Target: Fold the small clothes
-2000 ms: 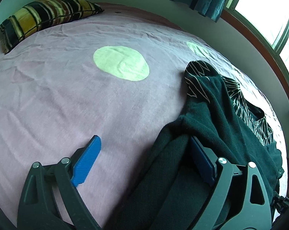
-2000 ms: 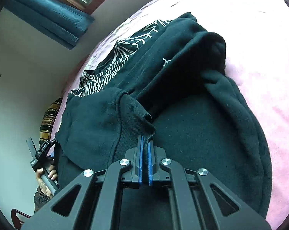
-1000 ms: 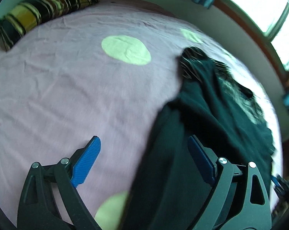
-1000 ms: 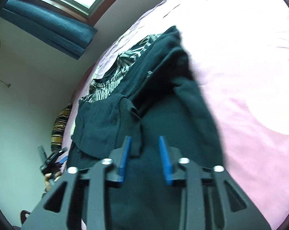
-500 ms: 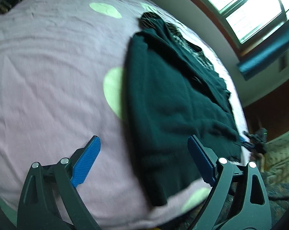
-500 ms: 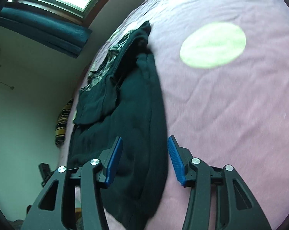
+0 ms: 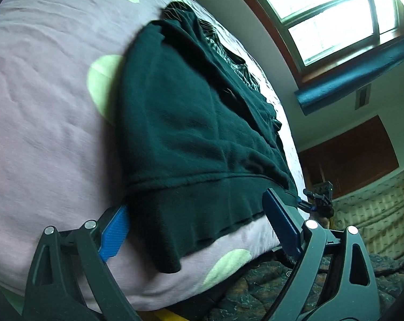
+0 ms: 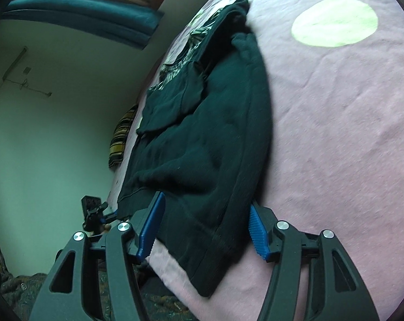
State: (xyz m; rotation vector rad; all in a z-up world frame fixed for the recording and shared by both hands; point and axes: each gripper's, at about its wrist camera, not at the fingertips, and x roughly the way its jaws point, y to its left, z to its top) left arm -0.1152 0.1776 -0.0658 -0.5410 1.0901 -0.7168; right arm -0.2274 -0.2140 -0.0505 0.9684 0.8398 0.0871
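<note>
A dark green sweatshirt (image 7: 186, 123) lies spread on the pink bed (image 7: 41, 112), its ribbed hem toward me. It also shows in the right wrist view (image 8: 207, 139). A black garment with white line print (image 7: 223, 50) lies under its far end. My left gripper (image 7: 199, 227) is open with its jaws on either side of the hem's left corner. My right gripper (image 8: 204, 227) is open with its jaws on either side of the hem's right corner. Neither holds the cloth.
The pink bed cover has pale green dots (image 8: 333, 21). A striped pillow (image 8: 119, 139) lies at the far end. The bed edge (image 7: 175, 286) is close in front, with a dark patterned quilt (image 7: 255, 294) below. A window (image 7: 330, 18) and blue curtain are beyond.
Both grippers left the sweatshirt's upper part and moved back to the hem at the near bed edge. The right gripper went from shut to open. The sweatshirt now lies flatter.
</note>
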